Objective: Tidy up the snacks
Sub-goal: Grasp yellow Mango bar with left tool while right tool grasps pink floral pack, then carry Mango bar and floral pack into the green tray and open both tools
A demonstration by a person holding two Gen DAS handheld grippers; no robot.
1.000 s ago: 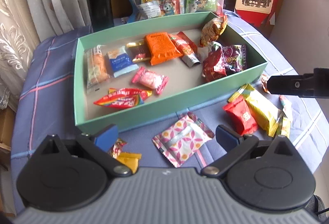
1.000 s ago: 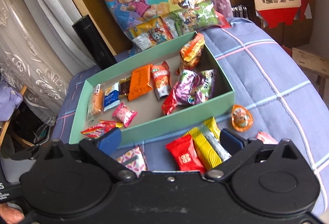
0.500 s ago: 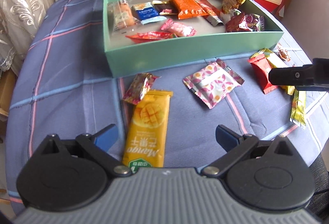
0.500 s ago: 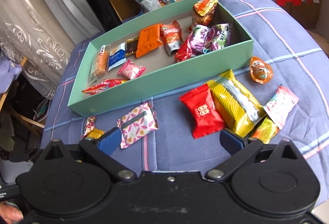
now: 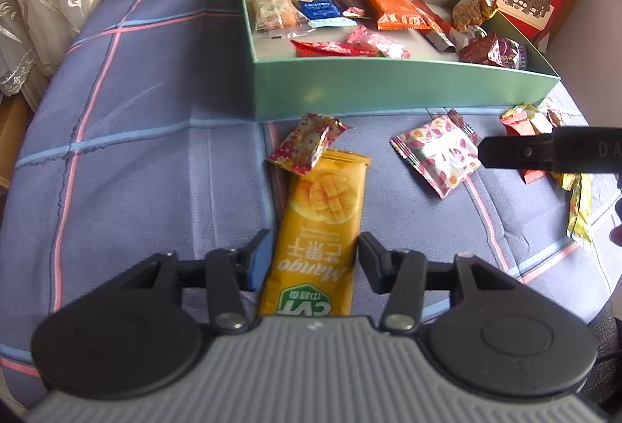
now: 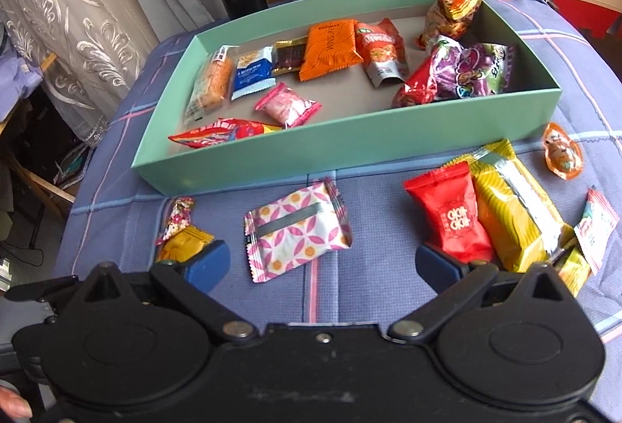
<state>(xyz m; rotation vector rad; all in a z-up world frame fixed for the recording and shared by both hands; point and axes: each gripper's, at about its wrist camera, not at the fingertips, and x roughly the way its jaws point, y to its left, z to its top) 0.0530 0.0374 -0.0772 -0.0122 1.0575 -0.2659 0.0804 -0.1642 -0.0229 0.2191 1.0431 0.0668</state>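
1. L wrist view, vs a sec ago: the cam has come down and toward the near side of the cloth, so the green box (image 5: 388,88) now sits far and to the right, and the mango bar (image 5: 322,224), not in view back then, lies right under the left gripper (image 5: 311,259).
2. L gripper state: jaws are closing, with the bar's lower part between them. Both pads sit just beside the bar's long edges; can't confirm a firm pinch yet, so I read it as not yet clamped.
3. Key relation: the bar's long axis runs straight away from the gripper, toward the box's near wall, so the jaws cross its narrow width. Good line-up for a grasp, I judge.
4. A small floral candy (image 5: 309,145) overlaps the bar's far end, touching it. It may get dragged or tip off when the bar lifts.
5. Also L view: one finger of the right gripper pokes in from the right edge, over the pink floral packet (image 5: 437,152).
6. R wrist view, vs a sec ago: the cam is lower and nearer to the loose snacks; the box looks bigger and higher in frame.
7. Right gripper (image 6: 322,263): jaws wide apart, nothing between the pads but bare plaid cloth (image 6: 369,291). It holds nothing.
8. Pink floral packet (image 6: 297,228) lies just ahead, a bit left of the jaw gap, long axis roughly crossways. Red packet (image 6: 451,213) and yellow packet (image 6: 513,205) lie near the right pad.
9. Who's nearer: L hand for the mango bar, only its far tip shows in the R view; R hand for the floral packet. Box lies ahead of both.
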